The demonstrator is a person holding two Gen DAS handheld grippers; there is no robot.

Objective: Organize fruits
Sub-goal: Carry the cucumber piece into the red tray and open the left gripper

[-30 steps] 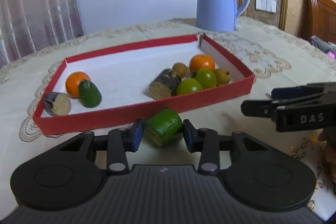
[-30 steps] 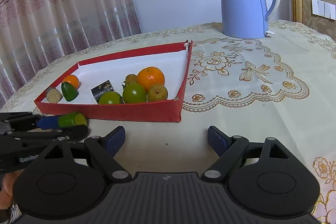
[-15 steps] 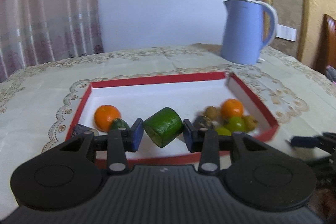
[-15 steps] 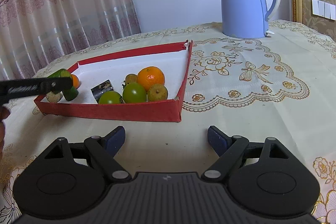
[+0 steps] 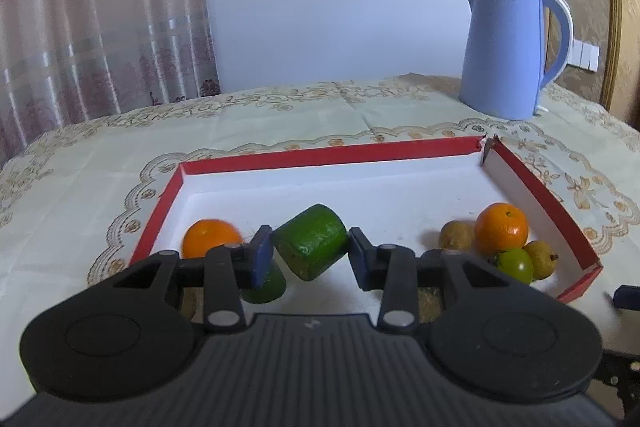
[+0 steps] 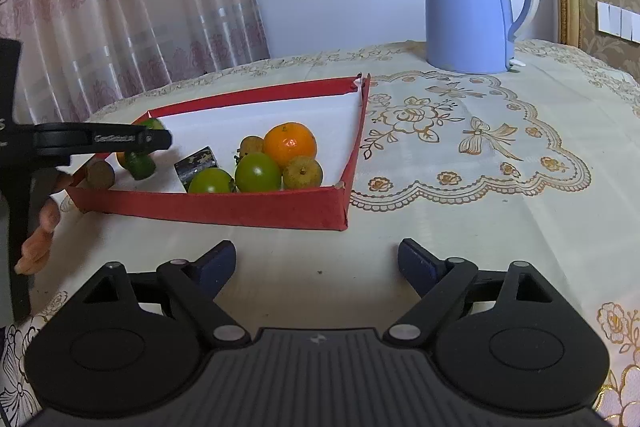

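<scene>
My left gripper (image 5: 310, 253) is shut on a green cut fruit piece (image 5: 311, 241) and holds it above the left part of the red tray (image 5: 320, 155). Under it lie an orange (image 5: 211, 237) and another green piece (image 5: 266, 285). At the tray's right end sit an orange (image 5: 502, 229), a green fruit (image 5: 515, 264) and two small brownish fruits (image 5: 456, 235). My right gripper (image 6: 316, 263) is open and empty over the tablecloth, in front of the tray (image 6: 248, 207). The left gripper (image 6: 152, 139) shows there above the tray's left end.
A blue electric kettle (image 5: 506, 51) stands behind the tray at the back right, also in the right wrist view (image 6: 470, 1). A dark cut piece (image 6: 197, 164) and a tan-faced one (image 6: 100, 174) lie in the tray. A curtain hangs beyond the table's far left edge.
My left gripper lifted the green piece from the table in front of the tray and carried it over the tray's left part. My right gripper stayed still.
</scene>
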